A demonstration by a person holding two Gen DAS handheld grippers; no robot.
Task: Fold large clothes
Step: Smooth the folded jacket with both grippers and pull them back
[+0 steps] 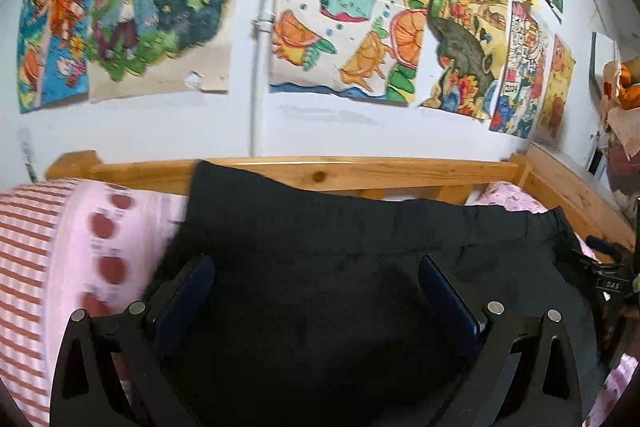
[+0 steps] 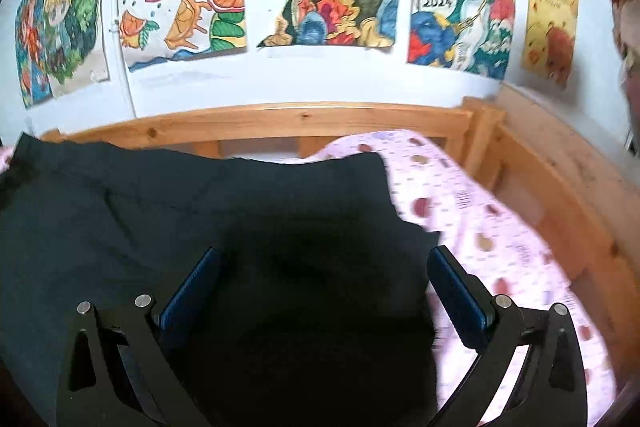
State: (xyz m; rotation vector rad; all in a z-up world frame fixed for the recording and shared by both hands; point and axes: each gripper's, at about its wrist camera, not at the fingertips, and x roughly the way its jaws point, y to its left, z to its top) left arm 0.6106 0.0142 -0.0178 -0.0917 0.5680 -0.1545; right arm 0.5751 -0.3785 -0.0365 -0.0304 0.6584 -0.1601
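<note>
A large black garment point(image 1: 320, 235) lies spread on a pink bedsheet, its gathered waistband running along the far side. My left gripper point(image 1: 316, 263) hovers over it, open, blue pads wide apart with only dark cloth showing between them. In the right wrist view the same black garment point(image 2: 200, 203) fills the left and centre, its right edge ending against the sheet. My right gripper point(image 2: 324, 255) is open above that right portion; its right fingertip point(image 2: 444, 259) sits near the garment's edge. Nothing is pinched by either gripper.
The pink sheet point(image 2: 480, 219) printed with red apples covers the bed. A striped pink pillow point(image 1: 28, 247) lies at the left. A wooden bed rail point(image 1: 320, 171) runs behind and down the right side point(image 2: 560, 187). Colourful drawings point(image 1: 344, 7) cover the white wall.
</note>
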